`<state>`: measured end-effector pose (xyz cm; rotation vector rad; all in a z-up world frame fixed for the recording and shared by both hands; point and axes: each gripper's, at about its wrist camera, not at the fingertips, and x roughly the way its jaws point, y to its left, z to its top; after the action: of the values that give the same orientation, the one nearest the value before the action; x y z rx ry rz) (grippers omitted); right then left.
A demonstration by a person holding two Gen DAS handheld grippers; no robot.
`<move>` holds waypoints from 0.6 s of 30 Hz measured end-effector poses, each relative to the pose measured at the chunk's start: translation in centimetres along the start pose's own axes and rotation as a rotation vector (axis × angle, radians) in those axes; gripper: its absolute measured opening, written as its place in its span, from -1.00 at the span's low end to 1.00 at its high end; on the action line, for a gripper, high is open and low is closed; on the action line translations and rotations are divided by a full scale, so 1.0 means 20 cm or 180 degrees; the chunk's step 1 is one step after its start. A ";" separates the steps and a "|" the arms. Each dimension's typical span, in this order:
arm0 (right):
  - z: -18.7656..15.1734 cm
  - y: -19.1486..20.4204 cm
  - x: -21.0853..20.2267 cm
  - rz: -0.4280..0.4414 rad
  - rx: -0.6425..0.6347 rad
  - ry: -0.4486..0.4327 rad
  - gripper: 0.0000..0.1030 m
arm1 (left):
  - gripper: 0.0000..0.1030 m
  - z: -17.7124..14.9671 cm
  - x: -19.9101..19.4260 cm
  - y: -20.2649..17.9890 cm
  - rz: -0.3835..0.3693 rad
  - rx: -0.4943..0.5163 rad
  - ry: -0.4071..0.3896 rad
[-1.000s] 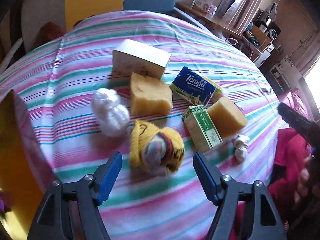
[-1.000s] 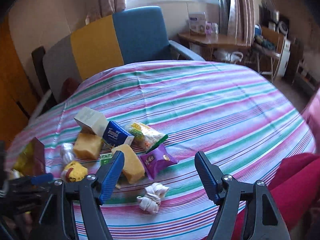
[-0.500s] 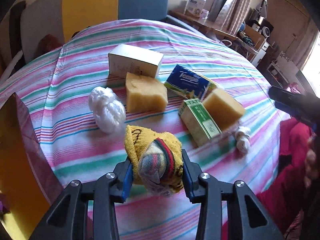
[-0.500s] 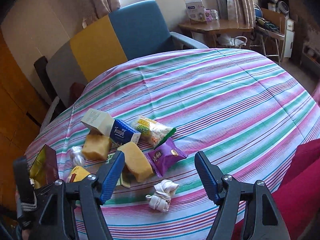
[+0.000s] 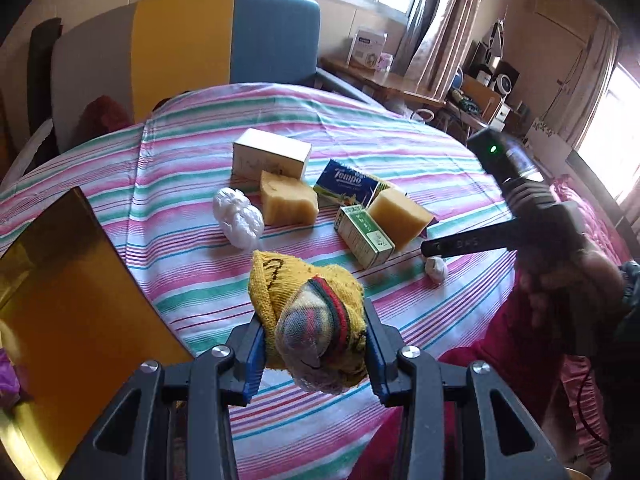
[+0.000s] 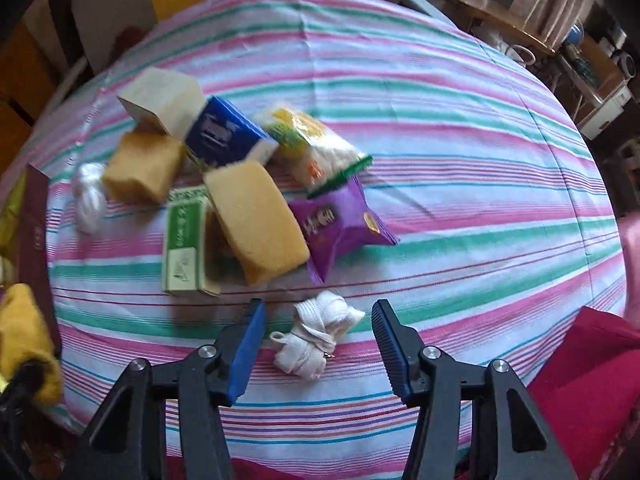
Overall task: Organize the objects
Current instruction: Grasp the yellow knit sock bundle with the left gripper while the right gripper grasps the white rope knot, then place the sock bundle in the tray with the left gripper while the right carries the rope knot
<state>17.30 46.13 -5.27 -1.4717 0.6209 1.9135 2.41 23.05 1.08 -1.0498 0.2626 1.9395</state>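
Left gripper (image 5: pixel 314 354) is clamped on a rolled yellow sock (image 5: pixel 310 320), lifted clear of the striped tablecloth (image 5: pixel 192 264); its jaws have just closed onto that bundle and the pads press its sides. Right gripper (image 6: pixel 316 350) points steeply down with its jaws, just narrowing, straddling a small white sock roll (image 6: pixel 314 338) that lies on the cloth, the pads not yet touching it. Ahead of that roll sit a sponge (image 6: pixel 256 226), a green box (image 6: pixel 184 248) and a purple snack bag (image 6: pixel 338 232), close together. I judge the main risk is the soft yellow sock slipping or unrolling, since it is pinched only across its middle; the white roll could also squirt sideways if the pads meet it unevenly. To the left gripper's left stands a gold-lined box (image 5: pixel 68 280); its contents are mostly out of view.
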 end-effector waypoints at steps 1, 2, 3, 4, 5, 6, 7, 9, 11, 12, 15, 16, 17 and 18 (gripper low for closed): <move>0.00 -0.01 0.00 -0.0016 0.0020 0.0027 0.08 | -0.19 0.00 -0.03 0.01 -0.0003 -0.0020 -0.0028; 0.00 -0.02 0.02 -0.0032 0.0043 0.0072 0.08 | -0.19 -0.01 -0.05 0.03 -0.0007 -0.0041 -0.0052; 0.01 -0.02 0.02 -0.0035 0.0053 0.0119 0.08 | -0.19 -0.01 -0.08 0.05 -0.0008 -0.0076 -0.0084; 0.02 -0.02 0.04 -0.0042 0.0058 0.0168 0.08 | -0.19 -0.02 -0.11 0.08 0.0000 -0.0122 -0.0114; 0.02 -0.03 0.06 -0.0066 0.0059 0.0222 0.08 | -0.19 -0.03 -0.14 0.11 0.0011 -0.0184 -0.0139; 0.02 -0.02 0.07 -0.0093 0.0055 0.0262 0.07 | -0.19 -0.05 -0.17 0.15 0.0027 -0.0243 -0.0169; 0.03 -0.02 0.09 -0.0111 0.0033 0.0306 -0.02 | -0.19 -0.06 -0.20 0.19 0.0049 -0.0283 -0.0202; 0.02 0.01 0.11 -0.0087 -0.0111 0.0397 -0.32 | -0.19 -0.09 -0.27 0.30 0.0165 -0.0444 -0.0260; 0.01 0.04 0.11 -0.0154 -0.0234 0.0379 -0.46 | -0.19 -0.16 -0.34 0.46 0.0337 -0.0718 -0.0299; 0.01 0.04 0.11 -0.0166 -0.0258 0.0359 -0.49 | -0.19 -0.19 -0.38 0.52 0.0426 -0.0818 -0.0309; -0.01 0.06 0.09 -0.0185 -0.0348 0.0266 -0.50 | -0.19 -0.33 -0.53 0.79 0.0785 -0.1295 -0.0349; -0.01 0.07 0.08 -0.0211 -0.0390 0.0234 -0.50 | -0.19 -0.37 -0.57 0.86 0.0883 -0.1434 -0.0355; -0.02 0.08 0.08 -0.0221 -0.0429 0.0208 -0.50 | -0.19 -0.42 -0.61 0.95 0.1002 -0.1581 -0.0359; -0.02 0.08 0.07 -0.0207 -0.0445 0.0191 -0.50 | -0.19 -0.46 -0.64 1.01 0.1081 -0.1674 -0.0354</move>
<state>16.19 45.07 -6.76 -1.6217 0.4681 1.9009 -4.96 -1.42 0.73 -1.2852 -0.1555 2.4422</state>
